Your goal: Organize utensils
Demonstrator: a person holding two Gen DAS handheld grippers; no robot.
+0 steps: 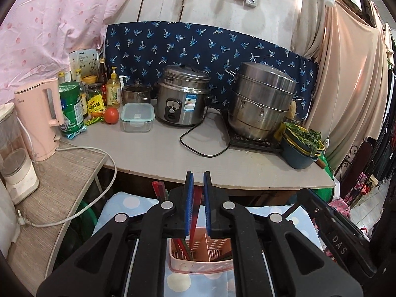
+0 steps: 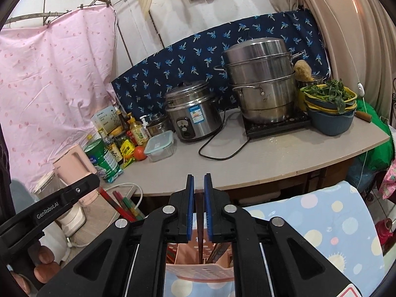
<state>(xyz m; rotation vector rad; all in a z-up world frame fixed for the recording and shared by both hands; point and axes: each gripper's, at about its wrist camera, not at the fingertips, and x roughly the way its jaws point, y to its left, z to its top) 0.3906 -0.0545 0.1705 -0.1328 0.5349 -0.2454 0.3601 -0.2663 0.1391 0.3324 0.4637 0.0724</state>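
Note:
A pink perforated utensil basket (image 1: pixel 198 262) stands on a blue dotted cloth (image 1: pixel 128 205), right below both grippers; it also shows in the right wrist view (image 2: pixel 198 271). My left gripper (image 1: pixel 197 180) is nearly shut on a red chopstick (image 1: pixel 196 208) that reaches down into the basket. More red and green chopsticks (image 1: pixel 159 189) stand in the basket's left part. My right gripper (image 2: pixel 198 182) is nearly shut on a thin dark chopstick (image 2: pixel 200 237) standing in the basket. The left gripper (image 2: pixel 59 205) appears at the left of the right wrist view, beside the chopsticks (image 2: pixel 123 205).
A grey counter (image 1: pixel 173 153) holds a rice cooker (image 1: pixel 182 96), a steel steamer (image 1: pixel 262 101) on an induction hob, a blue bowl of greens (image 1: pixel 300 146), a clear container (image 1: pixel 137 117), a tomato and bottles. A pink kettle (image 1: pixel 39 121) stands on a side shelf at left.

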